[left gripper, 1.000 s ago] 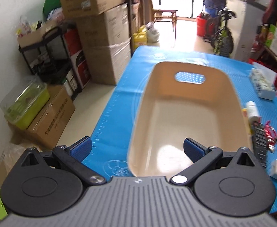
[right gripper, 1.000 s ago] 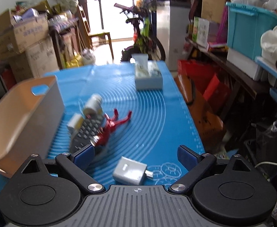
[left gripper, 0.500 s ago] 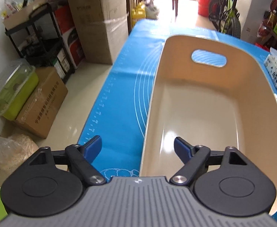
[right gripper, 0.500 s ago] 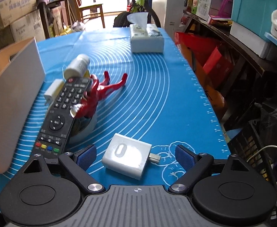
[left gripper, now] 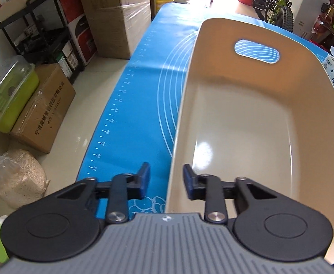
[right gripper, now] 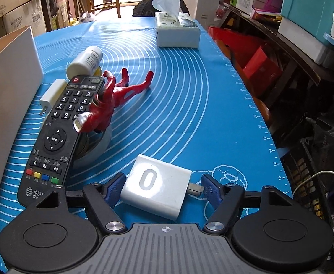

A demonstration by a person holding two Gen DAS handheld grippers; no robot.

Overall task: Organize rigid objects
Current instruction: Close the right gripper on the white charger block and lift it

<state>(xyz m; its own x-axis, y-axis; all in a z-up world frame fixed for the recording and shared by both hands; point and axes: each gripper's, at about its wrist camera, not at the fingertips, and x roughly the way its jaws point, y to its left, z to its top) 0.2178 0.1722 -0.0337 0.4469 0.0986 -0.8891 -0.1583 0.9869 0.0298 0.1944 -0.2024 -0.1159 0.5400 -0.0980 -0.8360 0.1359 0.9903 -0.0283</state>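
Note:
A beige bin with a handle slot stands empty on the blue mat. My left gripper straddles the bin's near left rim, jaws closing, pads still off the wall. In the right wrist view a white charger lies flat between the fingers of my right gripper. Its jaws are closing, with the left pad against the charger's body and the right pad against its prongs. Farther left lie a black remote, a red toy figure, a white bottle and a small white plug.
A tissue box stands at the mat's far end. The bin's outer wall rises just left of the remote, and a tape roll sits under the figure. Cardboard boxes and a sack crowd the floor to the left.
Both grippers came down and tilted toward the table. The left jaws narrowed around the bin's rim. The right jaws closed in until the charger sat between the pads.

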